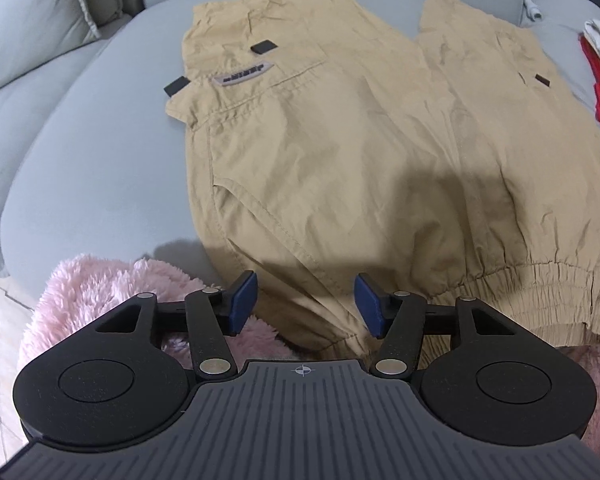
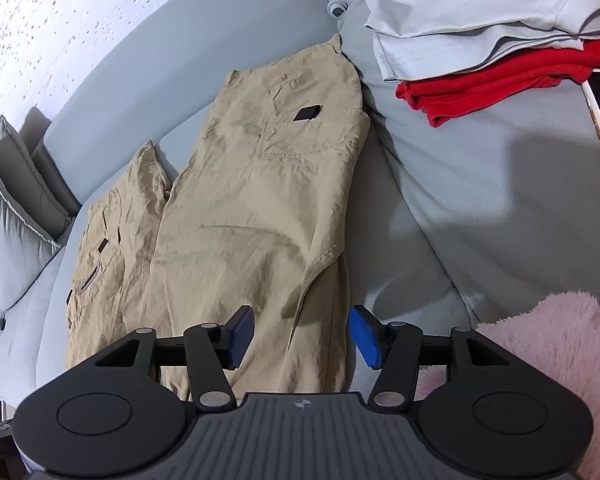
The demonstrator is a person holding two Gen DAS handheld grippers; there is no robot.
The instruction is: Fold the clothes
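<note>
Tan cargo trousers [image 1: 340, 140] lie spread flat on a grey sofa seat [image 1: 100, 140], waistband near me, legs pointing away. In the left wrist view my left gripper [image 1: 306, 306] is open and empty, hovering just over the left part of the elastic waistband [image 1: 520, 292]. In the right wrist view the same trousers [image 2: 252, 208] lie lengthwise. My right gripper [image 2: 302, 338] is open and empty, over the near right edge of the trousers.
A pink fluffy blanket [image 1: 100, 292] lies at the near sofa edge, also in the right wrist view [image 2: 560, 340]. Folded red [image 2: 480, 84] and white [image 2: 480, 12] clothes are stacked at the right. Grey cushions [image 2: 12, 220] stand at the left.
</note>
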